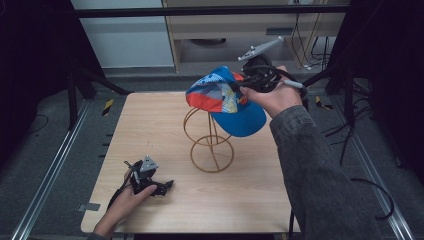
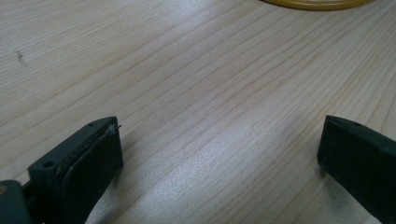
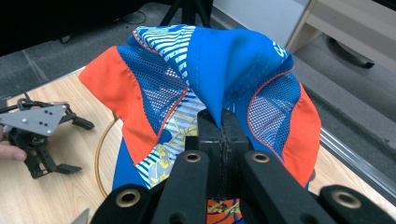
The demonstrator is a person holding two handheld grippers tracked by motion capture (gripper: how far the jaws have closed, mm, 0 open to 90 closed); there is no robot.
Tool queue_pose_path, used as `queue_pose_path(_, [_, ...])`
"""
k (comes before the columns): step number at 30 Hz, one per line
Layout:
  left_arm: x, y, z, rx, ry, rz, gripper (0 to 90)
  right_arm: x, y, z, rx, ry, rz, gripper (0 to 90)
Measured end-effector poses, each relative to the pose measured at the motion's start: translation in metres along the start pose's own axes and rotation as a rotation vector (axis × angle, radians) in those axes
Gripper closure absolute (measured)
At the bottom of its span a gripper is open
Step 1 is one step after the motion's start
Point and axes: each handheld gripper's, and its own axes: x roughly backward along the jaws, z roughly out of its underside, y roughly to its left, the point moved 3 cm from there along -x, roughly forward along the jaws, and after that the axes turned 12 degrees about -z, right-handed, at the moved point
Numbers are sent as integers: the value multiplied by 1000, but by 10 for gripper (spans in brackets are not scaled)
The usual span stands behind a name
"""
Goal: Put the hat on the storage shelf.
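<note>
A blue, orange and striped cap (image 1: 225, 97) hangs over the top of a gold wire stand (image 1: 211, 145) near the middle of the table. My right gripper (image 1: 250, 80) holds it from the far right side; in the right gripper view its jaws are shut on a fold of the cap's blue cloth (image 3: 219, 84). My left gripper (image 1: 167, 186) rests low at the table's front left, jaws wide open with only bare wood between its pads (image 2: 93, 163). A curved piece of the stand's yellow base ring (image 2: 317, 4) lies at the top of the left gripper view.
The light wooden table (image 1: 165, 125) sits between metal rails on a grey floor. Tripod legs (image 1: 85, 80) stand at the back left, cables (image 1: 345, 130) lie at the right. A wooden cabinet (image 1: 235, 30) stands behind the table.
</note>
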Motion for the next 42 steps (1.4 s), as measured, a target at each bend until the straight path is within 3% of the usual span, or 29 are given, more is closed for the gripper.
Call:
queue_pose_path(11, [0,0,0,-1,0,0,0,-26,4,-17,15,33,-29,900])
queue_pose_path(19, [0,0,0,-1,-1,0,0,-43,8,-19,32,66,-41,900])
queue_pose_path(42, [0,0,0,-1,-1,0,0,-69,12,-19,31,115,-84,896])
